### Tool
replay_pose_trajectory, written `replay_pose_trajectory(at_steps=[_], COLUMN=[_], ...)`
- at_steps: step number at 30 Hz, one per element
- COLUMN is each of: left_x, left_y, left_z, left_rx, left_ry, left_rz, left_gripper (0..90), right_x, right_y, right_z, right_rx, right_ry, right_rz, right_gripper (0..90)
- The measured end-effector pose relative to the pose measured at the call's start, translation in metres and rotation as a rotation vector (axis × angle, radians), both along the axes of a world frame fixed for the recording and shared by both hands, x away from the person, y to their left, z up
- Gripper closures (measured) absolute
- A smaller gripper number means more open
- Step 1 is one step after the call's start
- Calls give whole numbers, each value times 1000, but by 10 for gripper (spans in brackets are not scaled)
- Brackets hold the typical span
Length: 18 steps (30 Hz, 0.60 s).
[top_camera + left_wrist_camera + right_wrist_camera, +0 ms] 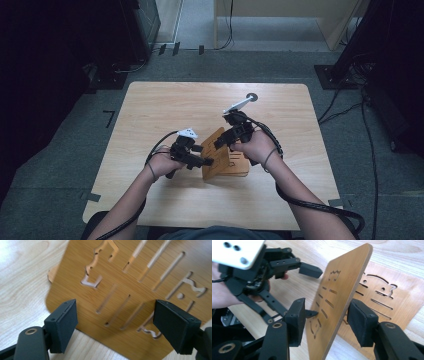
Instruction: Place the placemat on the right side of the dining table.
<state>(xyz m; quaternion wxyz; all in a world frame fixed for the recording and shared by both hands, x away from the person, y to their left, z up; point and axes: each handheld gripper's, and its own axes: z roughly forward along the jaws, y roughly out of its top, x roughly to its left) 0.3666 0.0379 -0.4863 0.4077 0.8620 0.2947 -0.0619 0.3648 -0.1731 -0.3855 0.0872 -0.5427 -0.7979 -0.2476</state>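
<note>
At table (150,110) centre, a slotted wooden panel (214,152) stands tilted on edge over a second panel (239,162) lying flat. The right gripper (325,320), at the upright panel's 2 o'clock, straddles its edge with jaws wide apart, not gripping. The left gripper (115,320), at its 9 o'clock, faces it with jaws equally wide, holding nothing.

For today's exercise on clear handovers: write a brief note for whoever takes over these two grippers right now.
Right gripper: jaws straddle the raised wooden panel, a gap visible on each side, so not yet clamped.
Left gripper: open, jaws facing the raised panel's face.
Things: a second cut-out panel lies flat on the table; the raised one stands tilted on edge over it.
Done: one panel tipped up.
Left: probably close on it, then finish opening or setting up the stand.
</note>
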Motion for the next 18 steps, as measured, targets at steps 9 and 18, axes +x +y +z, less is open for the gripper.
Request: replay_pose_trajectory(at_steps=[9,18], left_x=[3,3], left_y=[7,7], left_z=[2,1], left_rx=[1,-1], left_ry=[-1,-5], left_rz=[10,19], left_gripper=[228,228], right_x=[2,12], right_y=[28,33], right_z=[2,-16], right_rx=[-64,-64], right_ry=[-2,54], right_rz=[20,37], right_gripper=[551,606])
